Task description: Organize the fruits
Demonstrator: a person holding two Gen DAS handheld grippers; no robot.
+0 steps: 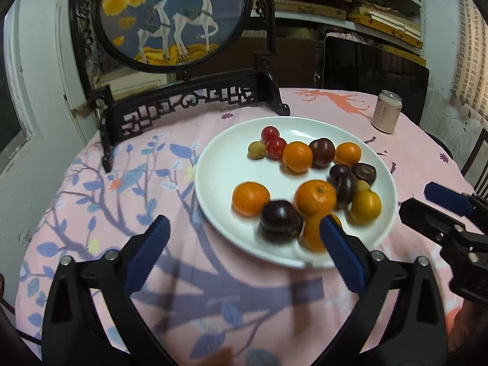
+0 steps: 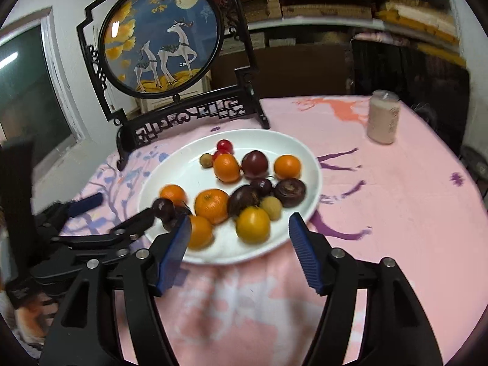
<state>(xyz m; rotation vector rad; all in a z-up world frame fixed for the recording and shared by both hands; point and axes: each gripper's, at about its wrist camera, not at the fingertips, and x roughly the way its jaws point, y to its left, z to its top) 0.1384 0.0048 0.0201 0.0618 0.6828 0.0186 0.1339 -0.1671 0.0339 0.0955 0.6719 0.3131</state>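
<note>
A white plate [image 1: 219,164] on the pink tablecloth holds several fruits: oranges [image 1: 251,199], dark plums [image 1: 281,220], two red cherry tomatoes [image 1: 270,134], a small green fruit [image 1: 255,150] and a yellow fruit [image 1: 365,206]. My left gripper [image 1: 244,231] is open and empty at the plate's near edge, above the cloth. My right gripper [image 2: 239,225] is open and empty, its jaws on either side of the yellow fruit [image 2: 253,224] at the plate's near rim [image 2: 302,149]. The right gripper also shows at the right of the left wrist view [image 1: 427,210].
A black carved stand with a round deer painting [image 1: 170,15] stands at the back of the table behind the plate. A pink drink can [image 1: 386,111] stands at the back right. Shelves with stacked boxes fill the far wall. A dark chair [image 1: 475,164] stands at the right table edge.
</note>
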